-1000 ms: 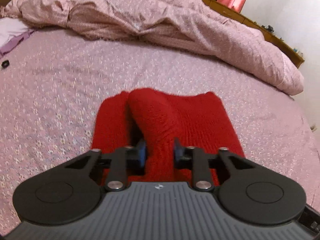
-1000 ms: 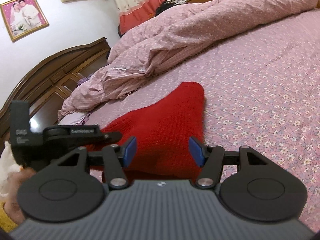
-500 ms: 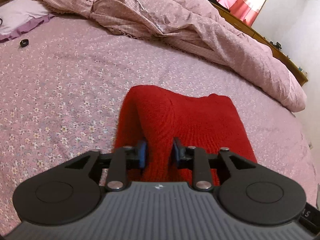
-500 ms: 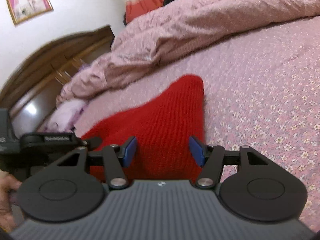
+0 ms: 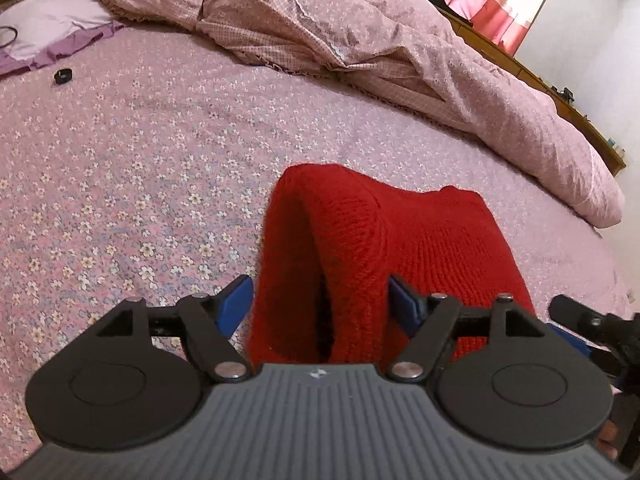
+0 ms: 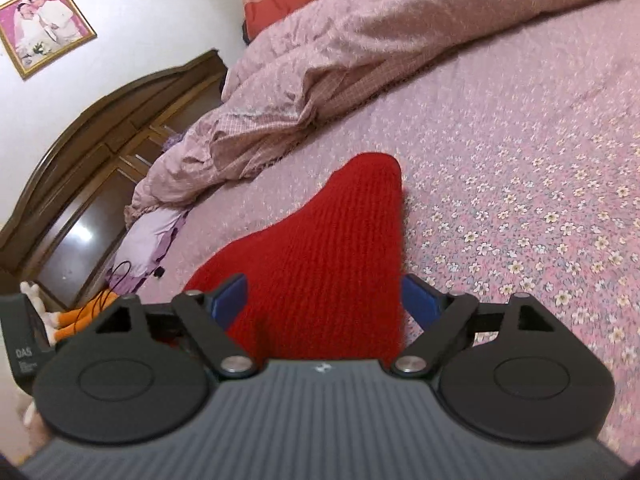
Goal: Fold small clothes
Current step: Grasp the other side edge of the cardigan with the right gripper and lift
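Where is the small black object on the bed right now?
In the left wrist view, the small black object lies on the flowered sheet at the far left, beside the purple pillow and well away from the red knitted garment.

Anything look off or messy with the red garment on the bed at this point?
Yes. The red knit garment is not lying flat: its left folded edge stands up as a puffy hump between the open left tongs. The pink duvet beyond is rumpled.

Red garment (image 5: 420,240) coarse ribbed knit; bedsheet (image 5: 140,152) matt floral cloth; headboard (image 6: 92,152) glossy wood
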### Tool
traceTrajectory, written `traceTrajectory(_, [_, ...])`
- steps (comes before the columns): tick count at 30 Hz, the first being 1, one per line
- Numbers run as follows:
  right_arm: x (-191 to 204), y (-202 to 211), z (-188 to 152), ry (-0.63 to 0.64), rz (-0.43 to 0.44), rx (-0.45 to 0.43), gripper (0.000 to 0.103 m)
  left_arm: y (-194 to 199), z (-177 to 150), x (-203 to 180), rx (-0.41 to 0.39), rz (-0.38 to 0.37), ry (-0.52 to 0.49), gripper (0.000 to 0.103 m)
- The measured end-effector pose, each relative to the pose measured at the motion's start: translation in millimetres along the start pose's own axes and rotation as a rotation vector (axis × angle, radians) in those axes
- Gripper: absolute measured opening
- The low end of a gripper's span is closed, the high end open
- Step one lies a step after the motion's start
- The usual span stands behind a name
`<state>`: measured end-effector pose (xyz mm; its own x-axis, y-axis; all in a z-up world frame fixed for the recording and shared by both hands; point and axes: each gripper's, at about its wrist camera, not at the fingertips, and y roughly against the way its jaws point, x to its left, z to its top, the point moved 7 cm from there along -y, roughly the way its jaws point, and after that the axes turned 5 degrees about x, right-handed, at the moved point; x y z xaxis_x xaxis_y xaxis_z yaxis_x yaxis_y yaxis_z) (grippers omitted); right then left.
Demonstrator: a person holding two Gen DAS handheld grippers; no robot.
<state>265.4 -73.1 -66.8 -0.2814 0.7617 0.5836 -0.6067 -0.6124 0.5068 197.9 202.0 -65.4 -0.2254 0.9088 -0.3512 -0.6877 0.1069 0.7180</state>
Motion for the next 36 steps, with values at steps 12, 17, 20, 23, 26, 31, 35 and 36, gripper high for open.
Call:
traceTrajectory(12, [-19.5, -49.4, 0.1, -0.036, 0.12, 0.173, 0.091, -12.8, 2.4, 4.9, 0.049, -0.048, 0.024, 0.082])
traceTrajectory(17, [-21.8, -68.7, -4.3, -0.079, 0.177, 0.233, 0.096, -17.8, 3.4, 6.0, 0.063, -0.052, 0.03, 0.085])
traceTrajectory(20, [-22.1, -77.3, -6.0, -0.102, 0.214, 0.255, 0.096, -19.0, 4.3, 7.0, 0.069, -0.048, 0.034, 0.085])
traceTrajectory(23, [-19.6, -79.2, -5.7, -0.086, 0.233, 0.262, 0.097, -20.0, 4.3, 7.4, 0.072, -0.051, 0.034, 0.085])
traceTrajectory(26, [-19.3, -80.9, -4.0, -0.084, 0.253, 0.279, 0.097, -20.5, 4.2, 8.1, 0.075, -0.057, 0.043, 0.085])
traceTrajectory(31, [-17.0, -84.4, -2.3, -0.066, 0.26, 0.304, 0.097, -21.0, 3.4, 8.0, 0.075, -0.055, 0.037, 0.085])
traceTrajectory(35, [-16.5, -84.2, -3.4, -0.038, 0.262, 0.312, 0.097, -22.0, 2.6, 7.9, 0.076, -0.055, 0.037, 0.085])
traceTrajectory(36, [-15.9, -84.0, -3.8, -0.032, 0.263, 0.314, 0.097, -22.2, 2.5, 8.0, 0.076, -0.055, 0.038, 0.085])
